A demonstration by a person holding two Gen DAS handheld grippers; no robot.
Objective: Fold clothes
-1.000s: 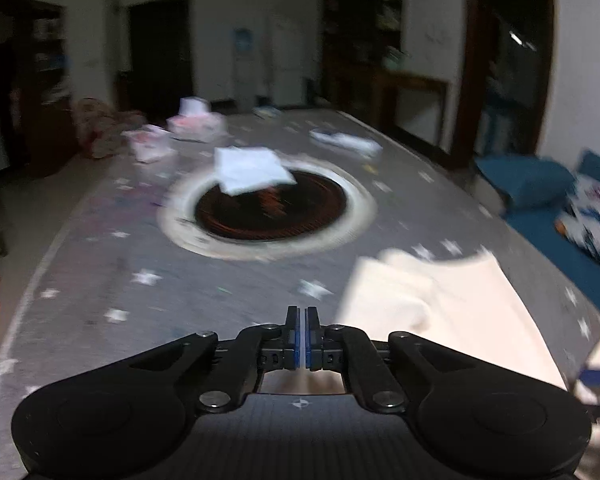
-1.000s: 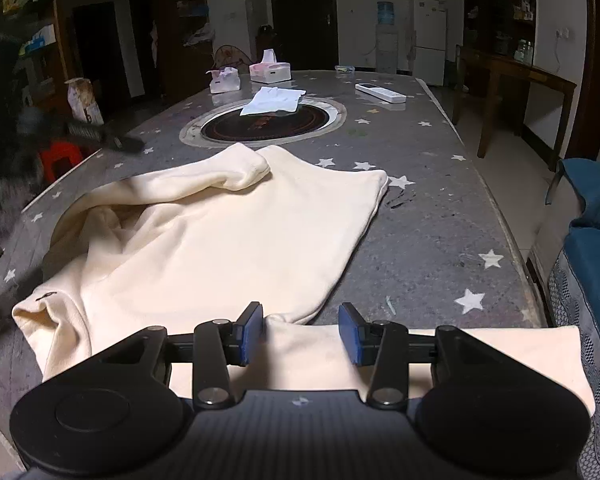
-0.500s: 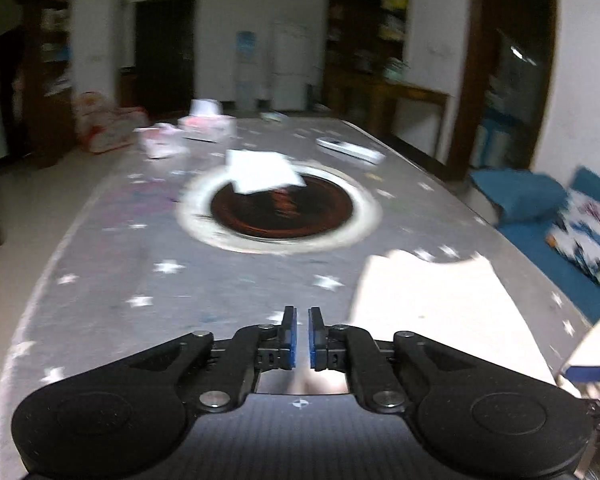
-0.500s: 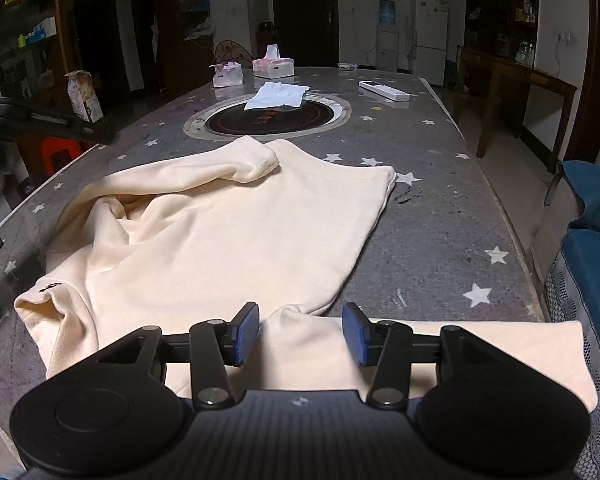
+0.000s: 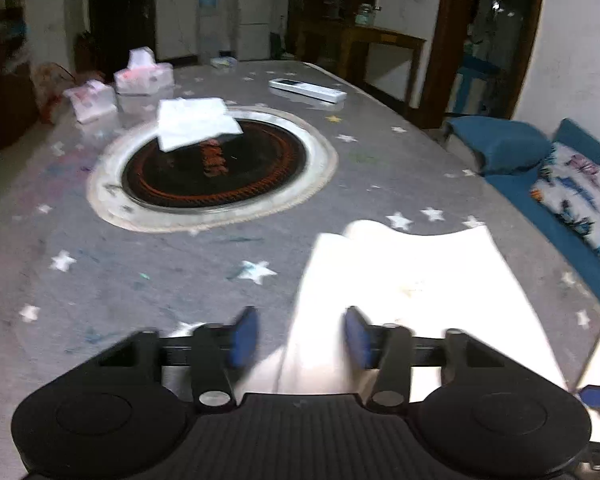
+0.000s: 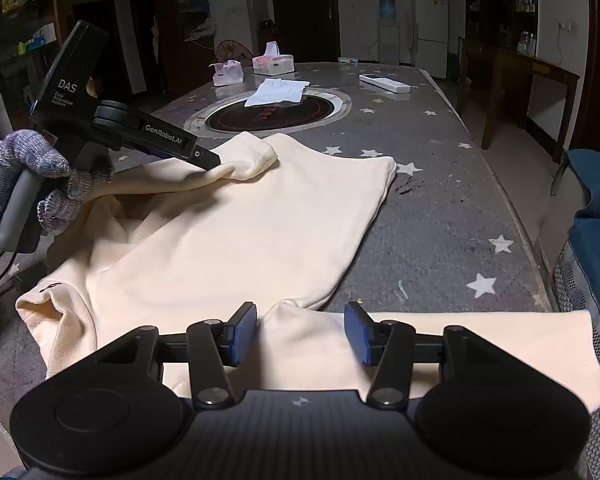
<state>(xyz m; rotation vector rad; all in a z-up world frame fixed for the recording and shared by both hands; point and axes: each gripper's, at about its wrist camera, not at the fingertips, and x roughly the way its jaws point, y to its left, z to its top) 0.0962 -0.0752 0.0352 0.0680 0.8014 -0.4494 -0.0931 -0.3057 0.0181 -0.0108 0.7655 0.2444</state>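
**Right wrist view: cream garment spread on the table, both grippers open over it**

Right wrist view shows you the cream garment (image 6: 228,236) lying across the lower left and middle of the frame on the grey star-patterned table (image 6: 440,208). One folded edge runs toward the middle right of the frame, and a long part stretches along the bottom edge to the lower right. Your right gripper (image 6: 300,334) sits at the bottom centre with its blue pads about half apart; a hump of the cloth rises in the gap, but the pads do not press on it.

At the left of that frame your gloved left hand (image 6: 24,184) holds the left gripper (image 6: 214,160), whose tip is at a bunched fold of the garment in the middle left; whether it touches the cloth you cannot tell from here.

From the left wrist view, the left gripper (image 5: 298,336) has its jaws opening, part way apart, with the garment's edge (image 5: 412,280) below and between them, not clamped.

Farther up the table lie a round dark inset (image 5: 216,168) with a white cloth (image 5: 196,124) on its rim, two tissue packs (image 5: 144,80) and a white remote (image 5: 306,90).
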